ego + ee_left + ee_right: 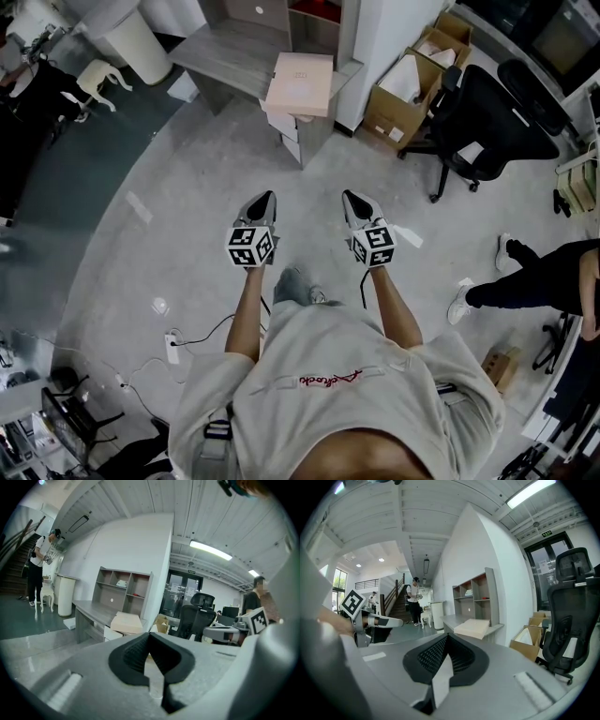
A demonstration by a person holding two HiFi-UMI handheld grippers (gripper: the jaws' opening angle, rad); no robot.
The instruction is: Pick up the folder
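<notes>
Folder (300, 82) sits at the surface (225, 47) edge, upper centre; left claw (266, 197) and right claw (351, 197), both pressed together and empty, could shove it off if unopened.

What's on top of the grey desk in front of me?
A pale flat folder lies at the desk's end nearest the white pillar. Anything beneath the folder is covered.
</notes>
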